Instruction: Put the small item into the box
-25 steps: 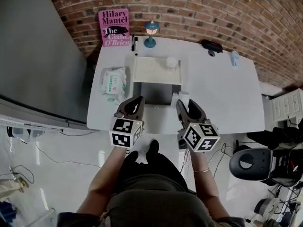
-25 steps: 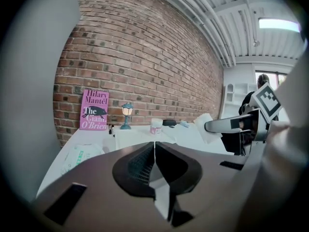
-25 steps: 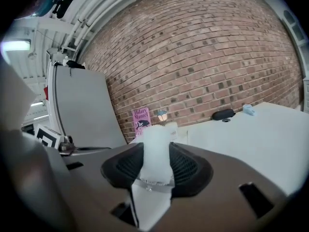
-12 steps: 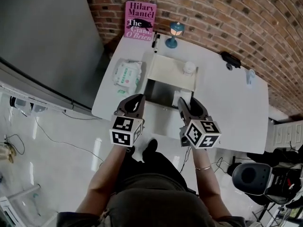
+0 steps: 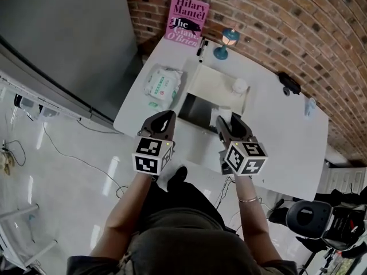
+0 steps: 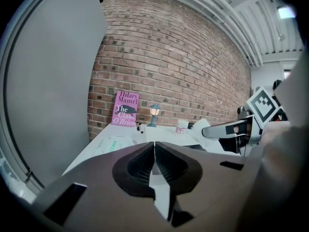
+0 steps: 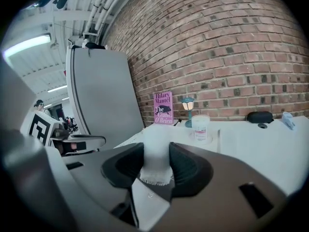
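My right gripper (image 5: 227,122) is shut on a small white roll (image 5: 224,115) with a frayed lower edge. The roll (image 7: 156,151) stands upright between the pads in the right gripper view. It hangs at the near edge of the open box (image 5: 213,86), whose dark inside (image 5: 194,110) lies just beyond my grippers and whose cream lid lies flat behind it. My left gripper (image 5: 166,118) hovers to the left of the box near the table's front edge. Its jaws (image 6: 154,144) meet with nothing between them.
A white table (image 5: 278,145) stands against a brick wall. On it are a wipes pack (image 5: 163,85), a pink book (image 5: 187,20), a small lamp (image 5: 227,40), a black marker (image 5: 200,47), a jar (image 5: 239,87) on the lid, and a black case (image 5: 290,82). A grey panel stands to the left.
The head view has swung, so the table now sits further right and more tilted. Both grippers keep their places at the box's near edge, the right one still holding the roll.
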{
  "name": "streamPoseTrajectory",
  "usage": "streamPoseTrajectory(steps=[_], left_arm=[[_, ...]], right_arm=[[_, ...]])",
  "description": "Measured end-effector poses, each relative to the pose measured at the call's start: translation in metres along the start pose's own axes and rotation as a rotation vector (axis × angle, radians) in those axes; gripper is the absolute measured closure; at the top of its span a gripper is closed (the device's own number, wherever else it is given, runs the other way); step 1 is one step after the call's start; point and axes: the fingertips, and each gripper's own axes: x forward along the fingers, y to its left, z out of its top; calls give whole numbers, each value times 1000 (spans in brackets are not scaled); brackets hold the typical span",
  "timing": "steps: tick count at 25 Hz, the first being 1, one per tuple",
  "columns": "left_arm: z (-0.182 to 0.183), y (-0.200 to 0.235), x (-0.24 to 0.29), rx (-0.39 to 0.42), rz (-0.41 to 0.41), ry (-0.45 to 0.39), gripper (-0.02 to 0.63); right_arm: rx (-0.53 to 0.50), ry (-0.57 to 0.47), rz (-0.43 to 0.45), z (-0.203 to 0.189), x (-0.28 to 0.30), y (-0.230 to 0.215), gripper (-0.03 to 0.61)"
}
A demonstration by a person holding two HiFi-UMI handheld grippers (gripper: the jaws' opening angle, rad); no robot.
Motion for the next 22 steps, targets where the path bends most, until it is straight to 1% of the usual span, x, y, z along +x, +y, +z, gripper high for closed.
streamPoseTrajectory(steps=[12,18,22], left_arm=[[-7,23,-20,-31,90,0,588],[-10,32,-28,-48,121,1,588],[-11,35,-30,-58,135,-5,588]], right_arm=[[-132,110,83,-12,29,10,413],[-201,178,131,-21,41,16,413],[-260,212,142,-25,48,18,413]])
